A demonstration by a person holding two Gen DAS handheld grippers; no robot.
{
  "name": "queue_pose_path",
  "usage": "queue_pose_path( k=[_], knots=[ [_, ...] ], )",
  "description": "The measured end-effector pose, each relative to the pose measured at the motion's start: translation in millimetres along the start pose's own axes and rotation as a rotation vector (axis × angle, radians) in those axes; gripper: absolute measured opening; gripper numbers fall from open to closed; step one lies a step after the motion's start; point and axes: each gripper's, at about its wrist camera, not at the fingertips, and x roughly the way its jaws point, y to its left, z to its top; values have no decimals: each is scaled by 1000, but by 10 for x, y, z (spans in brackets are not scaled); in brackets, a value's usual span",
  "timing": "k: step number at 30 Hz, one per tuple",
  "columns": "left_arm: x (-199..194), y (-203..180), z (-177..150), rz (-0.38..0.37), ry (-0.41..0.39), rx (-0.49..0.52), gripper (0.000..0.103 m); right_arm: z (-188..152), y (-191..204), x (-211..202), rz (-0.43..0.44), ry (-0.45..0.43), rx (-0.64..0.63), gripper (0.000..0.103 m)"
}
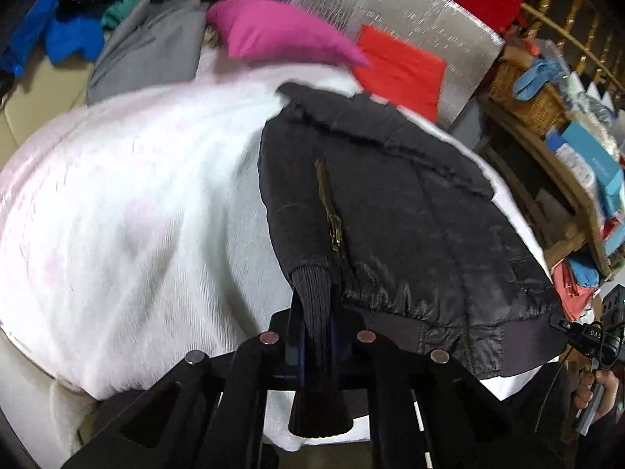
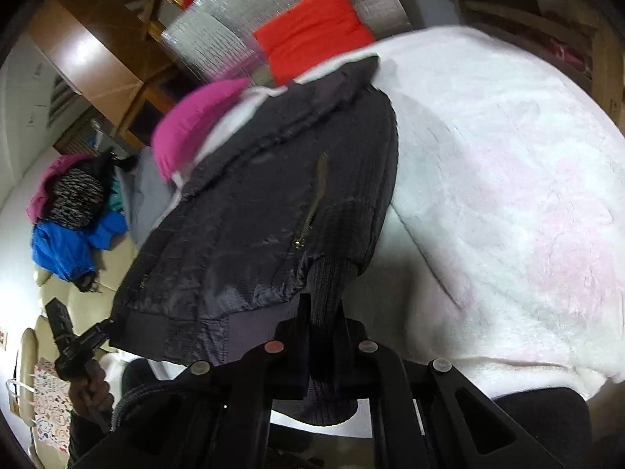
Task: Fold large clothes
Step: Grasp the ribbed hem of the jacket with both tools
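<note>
Jacket: a black quilted bomber with ribbed cuffs and hem, lying spread on a white fleece blanket that covers the work surface. Its collar points away from the cameras and its ribbed hem lies nearest them. A brass zipper runs down the front.

Left tongs: closed on a ribbed cuff, which passes between the two fingers and hangs out below them. The sleeve above the cuff lies along the jacket's left edge.

Right tongs: likewise closed on the other ribbed cuff, the knit pinched between the fingers with its end hanging below. In the right wrist view the sleeve lies along the jacket's right edge, beside the blanket.

Each wrist view catches the opposite tool and the hand holding it at the frame edge: the right hand at lower right of the left view, the left hand at lower left of the right view.

Surroundings: beyond the collar sit a magenta cushion and a red cushion, the latter against a silver foil panel. A grey garment and a blue garment lie at the far left. A wicker basket stands on wooden shelving at the right.
</note>
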Motion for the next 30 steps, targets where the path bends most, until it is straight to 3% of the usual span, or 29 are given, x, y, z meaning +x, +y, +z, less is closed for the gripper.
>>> queue_pose_path(
  k=[3,5,7,8,12,14,15,16,25,30],
  knots=[
    [214,89,12,7,34,-31,12,-31,-154,142,20,20,62,15],
    [240,146,1,7,43,-52,19,-20,-216,165,37,-9,81,30],
    [287,166,1,4,56,-59,35,6,-205,171,42,-27,84,64],
    [311,179,1,3,62,-62,36,39,-188,194,46,-31,76,64],
    [394,115,9,19,79,-46,40,119,-128,350,14,-1,55,64],
    [415,79,26,41,83,-20,34,131,-139,391,-21,18,46,43],
    [408,49,10,50,81,-10,19,124,-149,365,-28,23,36,32],
    [385,32,25,50,78,4,13,125,-106,331,-22,23,16,18],
    [-206,44,21,-6,-22,19,9,99,197,-223,20,-46,-67,12],
    [-127,164,-157,-6,21,4,10,-75,-39,-199,21,-1,-22,16]
  ],
)
